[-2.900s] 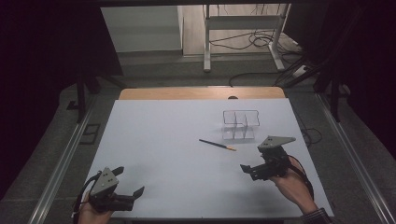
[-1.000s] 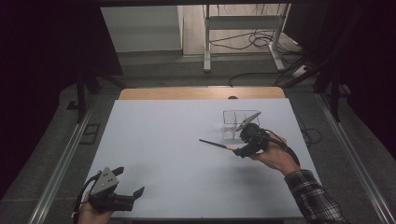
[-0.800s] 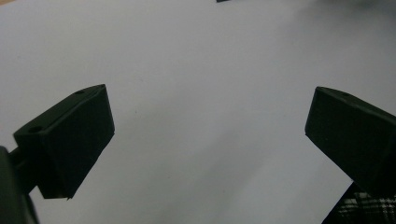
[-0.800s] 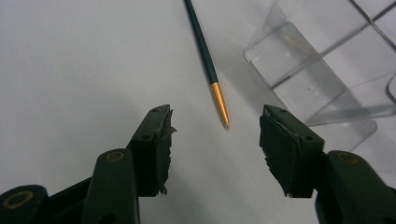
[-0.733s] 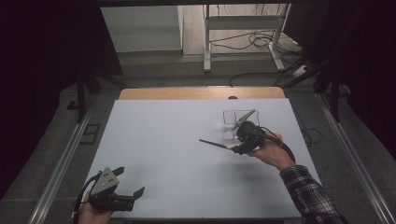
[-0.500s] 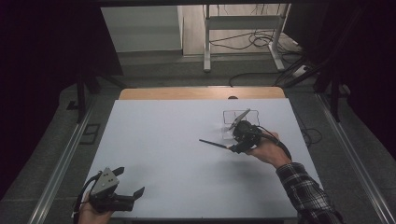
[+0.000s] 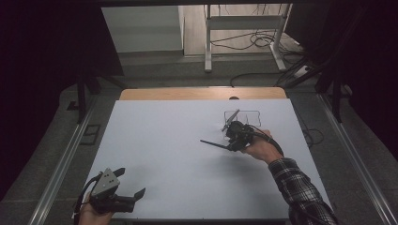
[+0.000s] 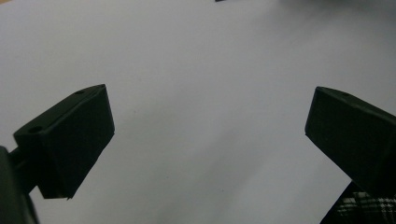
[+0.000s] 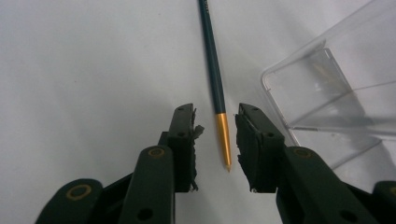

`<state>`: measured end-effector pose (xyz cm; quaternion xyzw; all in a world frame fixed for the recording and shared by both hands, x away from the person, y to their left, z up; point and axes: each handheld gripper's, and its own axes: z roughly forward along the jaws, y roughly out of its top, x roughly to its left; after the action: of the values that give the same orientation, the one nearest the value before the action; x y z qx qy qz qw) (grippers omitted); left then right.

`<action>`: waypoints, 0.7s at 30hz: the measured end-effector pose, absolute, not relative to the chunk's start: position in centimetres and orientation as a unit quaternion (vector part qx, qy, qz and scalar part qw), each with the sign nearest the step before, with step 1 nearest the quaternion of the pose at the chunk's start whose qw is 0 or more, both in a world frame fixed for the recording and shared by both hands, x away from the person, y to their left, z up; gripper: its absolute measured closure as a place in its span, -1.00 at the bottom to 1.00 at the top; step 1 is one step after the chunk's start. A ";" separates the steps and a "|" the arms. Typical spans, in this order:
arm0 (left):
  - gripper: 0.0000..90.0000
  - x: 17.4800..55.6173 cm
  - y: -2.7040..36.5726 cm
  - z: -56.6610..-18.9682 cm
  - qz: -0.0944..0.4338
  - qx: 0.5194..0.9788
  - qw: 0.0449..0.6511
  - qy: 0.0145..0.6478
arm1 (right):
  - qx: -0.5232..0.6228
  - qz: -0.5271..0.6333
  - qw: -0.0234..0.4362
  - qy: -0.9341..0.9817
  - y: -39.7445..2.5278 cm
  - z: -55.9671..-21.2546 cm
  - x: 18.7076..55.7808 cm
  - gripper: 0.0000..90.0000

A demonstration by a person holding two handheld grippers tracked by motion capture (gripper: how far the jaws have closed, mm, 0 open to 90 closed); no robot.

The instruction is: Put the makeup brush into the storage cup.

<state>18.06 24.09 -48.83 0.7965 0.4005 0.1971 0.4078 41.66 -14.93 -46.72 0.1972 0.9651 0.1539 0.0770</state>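
Forward now, right gripper (image 9: pixel 215 140) – fingers (image 9: pixel 183 140) apart, straddling the pencil's (image 9: pixel 214 79) gold end.

Clear box (image 9: pixel 336 102) crowds the pencil (image 9: pixel 213 70) on one side; opposite side bare table (image 9: pixel 70 70).

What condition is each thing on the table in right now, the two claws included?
Pencil: lying flat on the table, gold end between the jaws, not gripped.
Clear box: open, nothing visible inside.
Right gripper: open, straddling the pencil's gold end.
Left gripper: open wide, holding nothing.
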 end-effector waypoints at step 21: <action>-0.96 18.1 24.1 -48.9 0.196 0.798 0.406 0.399 | 0.160 0.122 0.079 0.976 -13.7 -49.1 43.1 0.76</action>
<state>18.08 24.07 -48.87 0.7984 0.3993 0.1962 0.4057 43.14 -13.67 -49.05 0.1605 0.9763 0.1223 0.0786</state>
